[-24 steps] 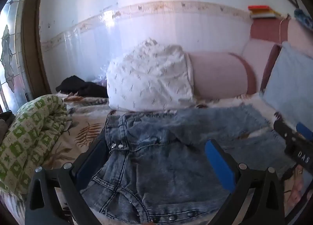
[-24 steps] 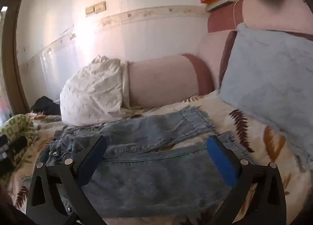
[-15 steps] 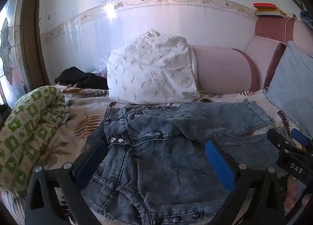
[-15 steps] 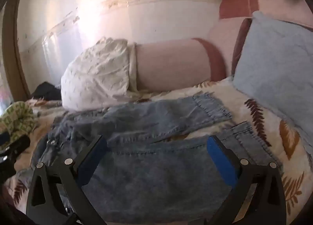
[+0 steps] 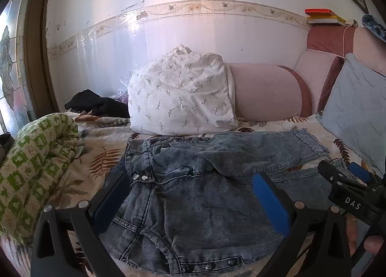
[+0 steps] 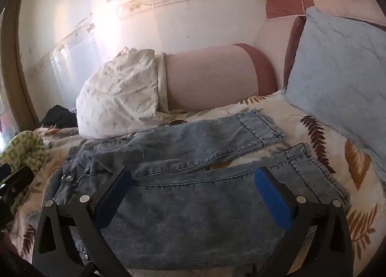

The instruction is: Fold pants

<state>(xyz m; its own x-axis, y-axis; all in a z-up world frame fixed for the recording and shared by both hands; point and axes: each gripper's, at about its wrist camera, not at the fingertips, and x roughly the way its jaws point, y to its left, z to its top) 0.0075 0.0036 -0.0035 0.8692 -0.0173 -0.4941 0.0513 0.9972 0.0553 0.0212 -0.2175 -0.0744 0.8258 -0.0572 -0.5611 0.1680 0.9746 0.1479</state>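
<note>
Both cameras had tipped downward since the earlier frames, so the jeans (image 5: 197, 192) filled more of the lower frame. They lay flat on the bed (image 5: 96, 154), waistband at lower left, legs splayed toward the right. We judged the fold would go best by pinching the near leg's hem and the waistband, then carrying them over together. Our left gripper (image 5: 190, 195) and right gripper (image 6: 193, 190) hovered over the denim, fingers spread fully wide, holding nothing.

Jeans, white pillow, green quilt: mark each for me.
jeans (image 5: 205, 204), left wrist view, on the seat panel.
white pillow (image 5: 181, 96), left wrist view, middle of its front face.
green quilt (image 5: 31, 168), left wrist view, on the rolled top.
</note>
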